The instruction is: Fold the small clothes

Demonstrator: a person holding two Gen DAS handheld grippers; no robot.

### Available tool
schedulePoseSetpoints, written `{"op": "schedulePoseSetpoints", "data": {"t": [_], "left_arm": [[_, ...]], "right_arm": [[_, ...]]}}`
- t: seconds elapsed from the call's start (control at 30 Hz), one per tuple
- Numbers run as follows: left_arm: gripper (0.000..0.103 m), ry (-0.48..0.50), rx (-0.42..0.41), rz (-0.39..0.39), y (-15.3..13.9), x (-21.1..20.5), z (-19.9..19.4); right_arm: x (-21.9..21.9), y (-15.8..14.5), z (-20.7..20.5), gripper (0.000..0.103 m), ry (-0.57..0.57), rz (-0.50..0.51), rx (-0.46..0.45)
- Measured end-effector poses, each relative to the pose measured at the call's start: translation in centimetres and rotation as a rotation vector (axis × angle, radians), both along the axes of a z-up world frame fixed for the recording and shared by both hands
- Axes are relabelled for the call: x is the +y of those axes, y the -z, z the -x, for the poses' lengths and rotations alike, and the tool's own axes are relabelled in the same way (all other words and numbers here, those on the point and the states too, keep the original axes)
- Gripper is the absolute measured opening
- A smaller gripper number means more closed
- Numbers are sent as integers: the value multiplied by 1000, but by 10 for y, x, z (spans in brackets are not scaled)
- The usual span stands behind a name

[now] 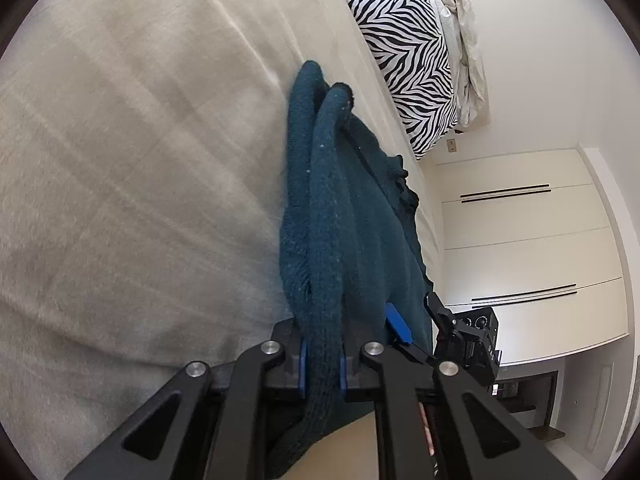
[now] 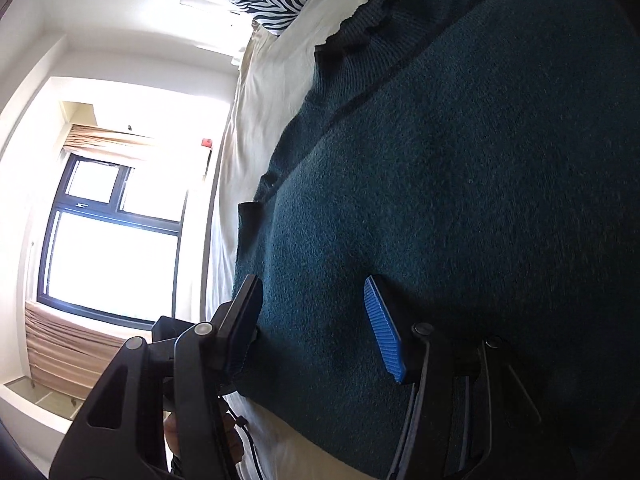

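A dark teal knit sweater point(image 1: 352, 216) lies on a beige bed point(image 1: 120, 160). My left gripper point(image 1: 322, 364) is shut on a rolled fold of the sweater, which runs up between the blue pads. The right gripper point(image 1: 416, 320) shows just to its right, at the sweater's edge. In the right wrist view the sweater point(image 2: 460, 160) fills most of the frame. My right gripper point(image 2: 316, 328) is open, its jaws set wide with the sweater's near edge between them; one blue pad point(image 2: 384, 332) rests on the knit.
A zebra-print pillow point(image 1: 408, 60) and crumpled pale bedding point(image 1: 468, 48) sit at the head of the bed. White wardrobe doors point(image 1: 520, 240) stand beyond the bed. The right wrist view shows a bright window point(image 2: 112, 240) with beige curtains.
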State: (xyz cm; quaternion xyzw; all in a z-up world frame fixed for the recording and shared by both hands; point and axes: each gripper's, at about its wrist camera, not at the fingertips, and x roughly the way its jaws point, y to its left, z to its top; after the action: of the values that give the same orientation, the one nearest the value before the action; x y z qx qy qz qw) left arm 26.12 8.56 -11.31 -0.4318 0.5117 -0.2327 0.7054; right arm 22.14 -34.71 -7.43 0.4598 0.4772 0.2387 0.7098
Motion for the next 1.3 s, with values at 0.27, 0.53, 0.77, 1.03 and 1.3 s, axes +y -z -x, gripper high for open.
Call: {"op": "schedulePoseSetpoints", "data": {"t": [0.27, 0.53, 0.77, 1.03, 1.3], "left_arm": [[10, 36, -100, -50, -54, -37, -5], [10, 189, -214, -77, -108, -157, -14], [19, 381, -175, -87, -65, -281, -12], [69, 353, -273, -25, -80, -247, 15], [69, 313, -239, -61, -70, -211, 19]], "right_arm": [[-38, -9, 3, 55, 34, -68, 7], [-135, -18, 17, 64, 143, -176, -13], [-191, 9, 21, 64, 172, -301, 58], [-192, 19, 18, 64, 181, -379, 41], [-144, -17, 2, 51, 43, 87, 60]]}}
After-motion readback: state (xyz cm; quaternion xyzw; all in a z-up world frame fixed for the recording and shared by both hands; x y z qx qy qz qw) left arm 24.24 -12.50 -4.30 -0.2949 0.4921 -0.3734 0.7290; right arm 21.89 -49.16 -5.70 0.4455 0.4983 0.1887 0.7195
